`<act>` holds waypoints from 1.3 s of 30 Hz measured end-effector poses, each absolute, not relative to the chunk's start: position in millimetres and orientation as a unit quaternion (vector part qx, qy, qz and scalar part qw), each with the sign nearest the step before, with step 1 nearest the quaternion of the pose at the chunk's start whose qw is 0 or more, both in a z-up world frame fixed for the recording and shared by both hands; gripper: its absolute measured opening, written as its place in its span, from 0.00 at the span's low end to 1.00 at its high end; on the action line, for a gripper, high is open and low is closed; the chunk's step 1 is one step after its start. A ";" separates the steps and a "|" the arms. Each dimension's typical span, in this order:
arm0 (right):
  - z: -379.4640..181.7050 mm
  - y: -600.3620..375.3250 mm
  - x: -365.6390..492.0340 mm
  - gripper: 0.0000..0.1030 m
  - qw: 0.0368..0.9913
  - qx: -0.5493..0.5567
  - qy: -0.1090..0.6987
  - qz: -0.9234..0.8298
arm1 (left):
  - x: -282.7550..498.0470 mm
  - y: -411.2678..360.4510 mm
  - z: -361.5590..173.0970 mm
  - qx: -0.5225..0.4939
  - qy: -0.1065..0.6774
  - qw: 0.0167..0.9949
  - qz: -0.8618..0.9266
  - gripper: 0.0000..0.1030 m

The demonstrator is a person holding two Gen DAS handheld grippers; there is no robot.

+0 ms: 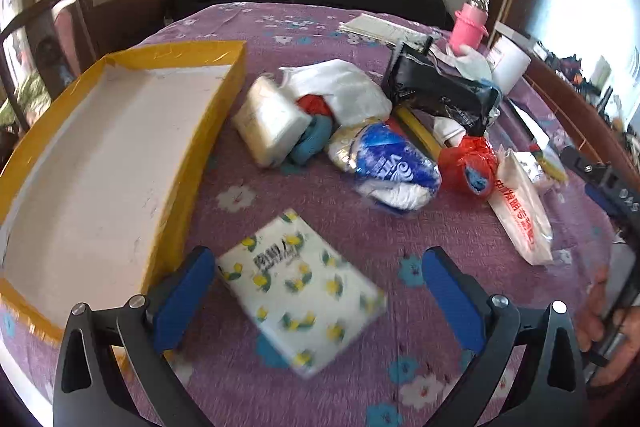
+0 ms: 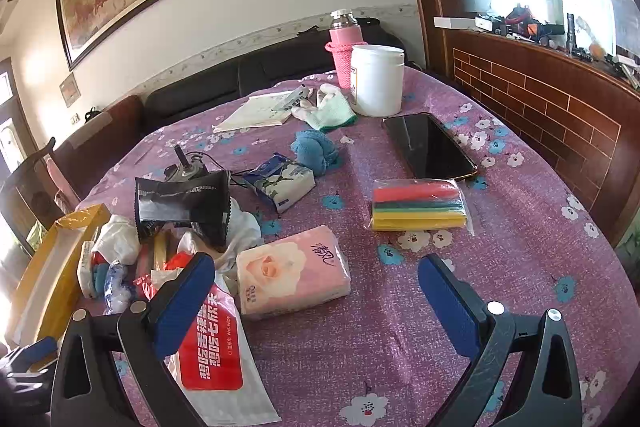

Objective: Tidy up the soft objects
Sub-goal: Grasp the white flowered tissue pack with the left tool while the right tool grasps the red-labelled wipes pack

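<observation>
Risk first: my left gripper [image 1: 318, 291], jaws wide and empty, straddles the lemon-print white tissue pack [image 1: 300, 291] just right of the yellow-rimmed white cardboard box [image 1: 168, 227]; closing askew, I'd skid it. Right gripper [image 2: 316, 303], equally agape and empty, hovers farther right.

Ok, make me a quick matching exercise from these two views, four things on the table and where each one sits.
Things:
1. lemon-print tissue pack
2. pink rose tissue pack
3. phone
4. yellow box

Places:
A. beside the white tub
B. between the left gripper fingers
C. left edge of the table
D. ahead of the right gripper

Pairs: 1-B, 2-D, 3-A, 4-C
</observation>
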State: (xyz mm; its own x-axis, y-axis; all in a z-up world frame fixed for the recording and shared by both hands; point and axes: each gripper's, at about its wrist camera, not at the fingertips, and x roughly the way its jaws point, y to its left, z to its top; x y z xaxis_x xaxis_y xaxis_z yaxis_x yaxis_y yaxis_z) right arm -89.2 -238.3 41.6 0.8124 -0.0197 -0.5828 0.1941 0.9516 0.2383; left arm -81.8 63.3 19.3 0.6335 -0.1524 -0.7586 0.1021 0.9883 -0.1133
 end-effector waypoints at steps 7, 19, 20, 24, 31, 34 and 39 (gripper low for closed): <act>38.4 -245.7 -90.4 1.00 0.936 0.166 0.304 -0.063 | -71.1 34.7 22.2 0.006 0.423 0.896 -0.132 0.66; 42.3 -240.1 -92.5 1.00 0.942 0.147 0.295 -0.069 | -54.2 42.3 6.4 -0.026 0.474 0.863 -0.172 1.00; 42.0 -240.4 -92.4 1.00 0.941 0.148 0.296 -0.069 | -53.2 39.0 5.4 -0.012 0.477 0.862 -0.170 1.00; 42.4 -240.3 -93.5 1.00 0.942 0.147 0.293 -0.071 | -55.2 33.5 4.4 0.010 0.481 0.861 -0.167 1.00; 42.5 -240.2 -93.3 1.00 0.942 0.147 0.294 -0.070 | -51.5 23.8 3.0 0.045 0.489 0.854 -0.171 1.00; 42.1 -240.6 -92.6 1.00 0.941 0.147 0.296 -0.069 | -57.0 21.7 5.1 0.044 0.482 0.855 -0.187 1.00; 40.1 -242.0 -91.1 1.00 0.938 0.153 0.304 -0.063 | -76.6 32.3 27.8 0.056 0.429 0.881 -0.191 1.00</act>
